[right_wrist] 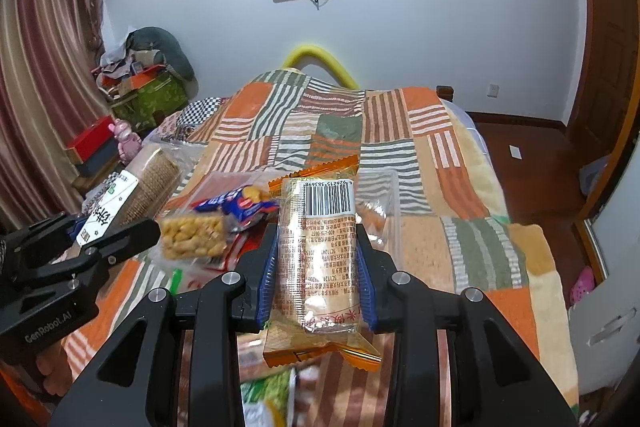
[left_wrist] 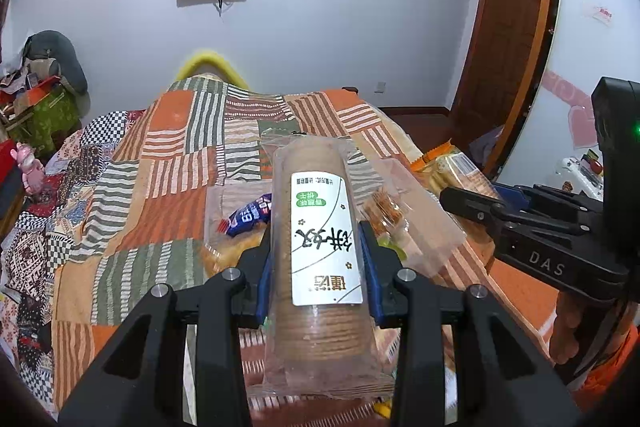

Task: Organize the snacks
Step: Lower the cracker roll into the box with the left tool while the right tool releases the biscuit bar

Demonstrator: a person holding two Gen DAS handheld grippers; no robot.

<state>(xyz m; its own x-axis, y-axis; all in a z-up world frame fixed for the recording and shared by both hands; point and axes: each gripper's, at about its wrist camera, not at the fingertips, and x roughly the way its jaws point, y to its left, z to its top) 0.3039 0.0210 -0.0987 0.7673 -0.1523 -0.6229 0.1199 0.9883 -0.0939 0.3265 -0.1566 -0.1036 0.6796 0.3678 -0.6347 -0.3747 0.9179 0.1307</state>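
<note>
Tongs both loaded over bed (left_wrist: 168, 155).
Left tongs (left_wrist: 318, 267) clamp biscuit roll (left_wrist: 316, 227); right tongs (right_wrist: 316, 267) clamp orange cracker pack (right_wrist: 324, 251), clear tray (right_wrist: 380, 195) just beyond.

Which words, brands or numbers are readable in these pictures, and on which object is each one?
"DAS": on the right gripper body.
"GenRobot.AI": on the left gripper body.
"6 926215 383698", partly unsure: beside the barcode on the orange-edged snack pack.
Chinese label on the biscuit sleeve: upside down, not readable with certainty.
Pack's fine print: too small.
</note>
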